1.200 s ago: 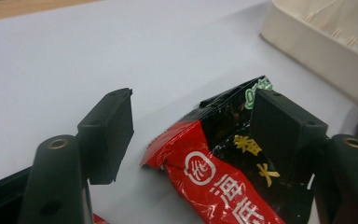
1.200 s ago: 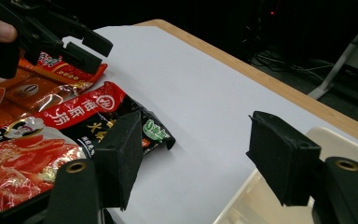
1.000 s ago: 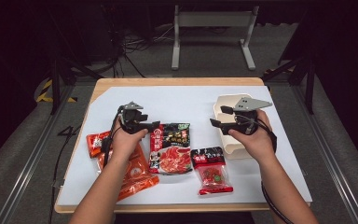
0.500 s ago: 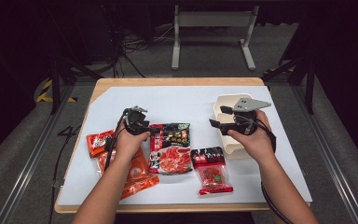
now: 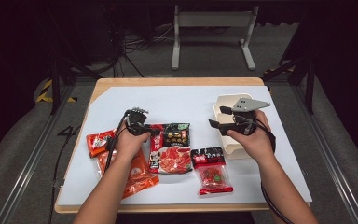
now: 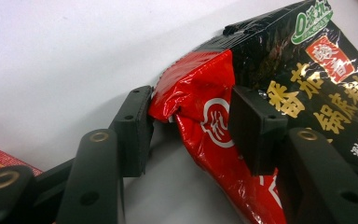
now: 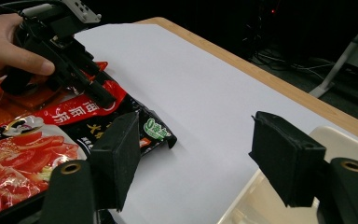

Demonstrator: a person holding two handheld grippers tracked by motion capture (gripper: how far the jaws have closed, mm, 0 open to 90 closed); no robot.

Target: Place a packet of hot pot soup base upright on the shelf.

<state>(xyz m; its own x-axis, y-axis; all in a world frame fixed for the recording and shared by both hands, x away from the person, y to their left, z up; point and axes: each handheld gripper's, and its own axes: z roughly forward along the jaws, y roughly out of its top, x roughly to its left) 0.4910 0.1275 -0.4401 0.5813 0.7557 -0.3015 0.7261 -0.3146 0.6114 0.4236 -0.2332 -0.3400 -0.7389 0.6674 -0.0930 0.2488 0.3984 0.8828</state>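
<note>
A black and red noodle packet [image 5: 172, 147] with a tomato picture lies flat at the middle of the table. My left gripper [image 5: 156, 133] reaches its upper left corner. In the left gripper view, the jaws have just been closing, and the packet's red edge [image 6: 200, 93] is bunched up between the two pads of the left gripper [image 6: 191, 126]. My right gripper [image 5: 218, 116] hovers over a cream tray [image 5: 223, 105], open with nothing between its fingers. The right gripper view looks past the open right gripper [image 7: 196, 154] at the packet [image 7: 23, 158] and the other hand.
A small red packet with a black top [image 5: 210, 170] lies right of the noodle packet. An orange packet [image 5: 137, 175] and a small red one [image 5: 98, 142] lie under the left forearm. White paper [image 5: 177, 100] covers the wooden table. The tray's rim [image 7: 270, 200] sits below the right jaws.
The left gripper has crept down onto the packet's corner and its jaws have narrowed around the red edge. The right hand has stayed where it was.
</note>
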